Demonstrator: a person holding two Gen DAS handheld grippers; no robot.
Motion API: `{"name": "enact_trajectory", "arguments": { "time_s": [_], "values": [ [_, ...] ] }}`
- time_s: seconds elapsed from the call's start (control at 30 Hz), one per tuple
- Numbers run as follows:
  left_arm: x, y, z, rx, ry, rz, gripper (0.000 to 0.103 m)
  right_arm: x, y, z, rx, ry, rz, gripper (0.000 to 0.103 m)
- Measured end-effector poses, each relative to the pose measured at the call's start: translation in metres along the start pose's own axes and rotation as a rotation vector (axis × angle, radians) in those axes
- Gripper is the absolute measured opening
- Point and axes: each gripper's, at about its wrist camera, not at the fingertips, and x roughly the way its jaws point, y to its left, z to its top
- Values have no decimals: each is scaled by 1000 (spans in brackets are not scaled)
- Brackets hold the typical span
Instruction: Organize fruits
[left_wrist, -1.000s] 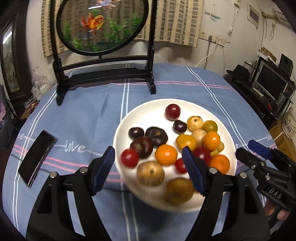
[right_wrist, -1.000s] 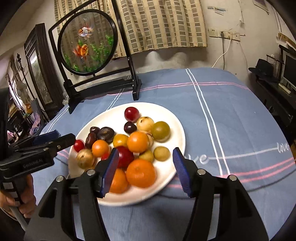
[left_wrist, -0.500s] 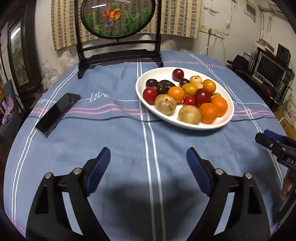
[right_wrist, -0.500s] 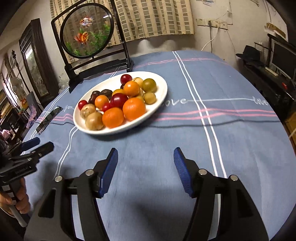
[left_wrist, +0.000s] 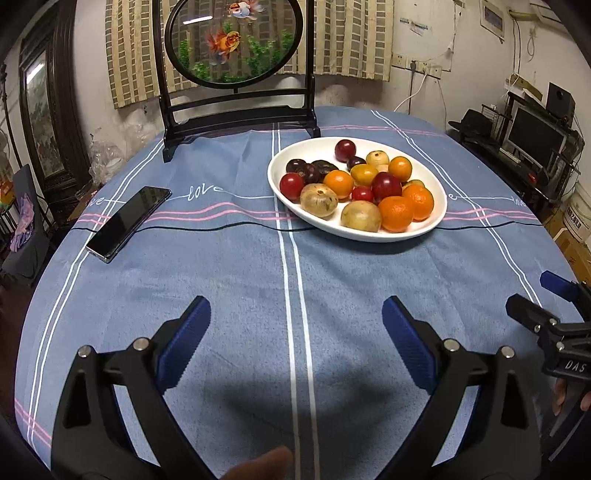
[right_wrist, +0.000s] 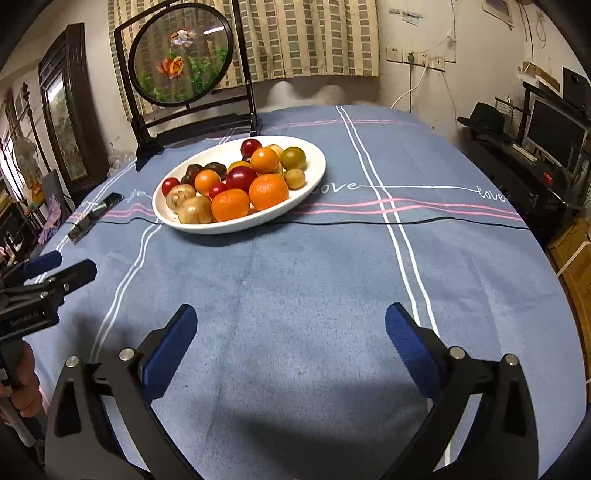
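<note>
Two grippers, left and right, pulled back from the plate of fruit mid-worktop, fingers opening wide and empty, fruit all plated, sorting apparently finished.

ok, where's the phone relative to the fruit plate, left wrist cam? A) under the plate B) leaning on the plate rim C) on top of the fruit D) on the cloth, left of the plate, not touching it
D: the phone lies flat on the blue tablecloth, well left of the white plate, with bare cloth between them.
</note>
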Motion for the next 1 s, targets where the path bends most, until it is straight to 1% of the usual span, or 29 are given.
{"name": "enact_trajectory", "arguments": {
  "time_s": [0.33,0.5,0.73,1.0],
  "values": [
    [2,-3,-2,0,18,-6,97,0,-3,-5,8,5,18,102],
    [0,-6,-5,6,18,-7,97,-2,-2,-8,10,6,21,102],
    [-3,-7,-6,12,14,-5,100,-4,-1,-9,10,5,22,102],
    [-4,-7,-7,11,16,-9,101,-4,-1,-9,9,6,23,102]
  ]
}}
